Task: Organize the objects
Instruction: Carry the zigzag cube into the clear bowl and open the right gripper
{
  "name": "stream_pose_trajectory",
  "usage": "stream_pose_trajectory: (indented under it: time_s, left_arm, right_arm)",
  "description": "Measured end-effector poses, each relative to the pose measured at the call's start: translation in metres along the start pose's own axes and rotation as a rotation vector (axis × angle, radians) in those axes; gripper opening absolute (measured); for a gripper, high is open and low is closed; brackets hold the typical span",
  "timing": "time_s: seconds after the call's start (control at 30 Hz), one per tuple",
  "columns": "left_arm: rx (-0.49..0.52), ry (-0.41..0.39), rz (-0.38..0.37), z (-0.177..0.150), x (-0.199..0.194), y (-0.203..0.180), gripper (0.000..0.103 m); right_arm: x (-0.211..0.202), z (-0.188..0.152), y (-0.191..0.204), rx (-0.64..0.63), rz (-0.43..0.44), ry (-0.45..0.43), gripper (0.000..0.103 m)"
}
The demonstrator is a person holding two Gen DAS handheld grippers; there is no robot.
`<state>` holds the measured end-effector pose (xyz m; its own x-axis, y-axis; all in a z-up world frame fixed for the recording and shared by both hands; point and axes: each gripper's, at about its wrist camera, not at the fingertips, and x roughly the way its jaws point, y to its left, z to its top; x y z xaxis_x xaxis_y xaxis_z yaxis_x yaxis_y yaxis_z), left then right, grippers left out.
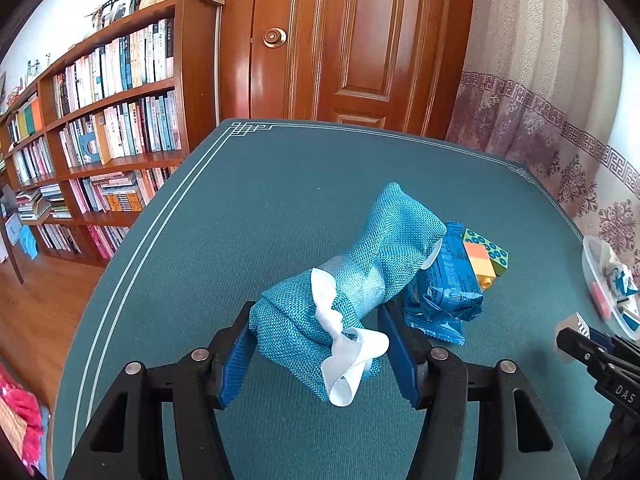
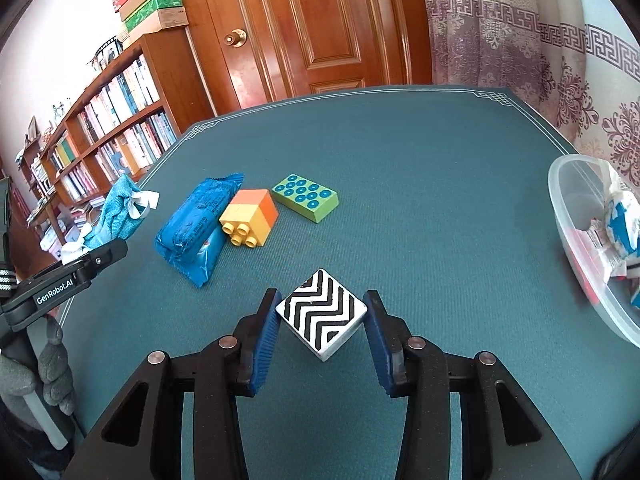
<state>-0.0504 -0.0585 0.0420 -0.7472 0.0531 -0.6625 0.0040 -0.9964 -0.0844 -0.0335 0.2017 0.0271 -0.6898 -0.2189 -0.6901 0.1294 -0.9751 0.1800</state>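
Observation:
My left gripper (image 1: 316, 346) is shut on a teal woven pouch (image 1: 372, 248) with a white ribbon; its blue pads press the pouch's near end. The pouch's far end leans over a blue snack packet (image 1: 444, 284). In the right wrist view my right gripper (image 2: 322, 322) is shut on a white block with black zigzag stripes (image 2: 322, 312), its corners against both pads. On the cloth beyond lie the blue snack packet (image 2: 192, 232), a yellow-and-orange stud brick (image 2: 250, 216) and a green block with teal circles (image 2: 306, 196). The pouch (image 2: 120, 208) and left gripper (image 2: 100, 256) show at far left.
A clear plastic tub (image 2: 568, 204) with wrappers and small items sits at the table's right edge. The teal tablecloth (image 2: 400, 152) runs back to a wooden door (image 2: 312, 24). A bookcase (image 1: 120, 128) stands left. A grey-gloved hand (image 2: 44, 372) holds the left gripper's handle.

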Motion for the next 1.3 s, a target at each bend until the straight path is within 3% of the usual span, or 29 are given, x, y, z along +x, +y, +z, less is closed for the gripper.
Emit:
stream_pose_trajectory:
  time_s: [0.37, 0.83, 1.13, 1.3]
  left_arm:
    - [0.031, -0.01, 0.002, -0.007, -0.01, -0.017, 0.063]
    - [0.027, 0.002, -0.059, -0.011, -0.022, -0.043, 0.063]
    - [0.069, 0.006, -0.091, -0.009, -0.026, -0.071, 0.063]
    - [0.093, 0.012, -0.102, -0.009, -0.026, -0.086, 0.063]
  right_arm:
    - [-0.041, -0.012, -0.047, 0.063, -0.073, -0.036, 0.043]
    - [-0.09, -0.004, -0.121, 0.164, -0.199, -0.131, 0.043]
    - [-0.087, 0.001, -0.176, 0.235, -0.287, -0.142, 0.043]
    - [-0.074, -0.001, -0.2, 0.274, -0.283, -0.103, 0.043]
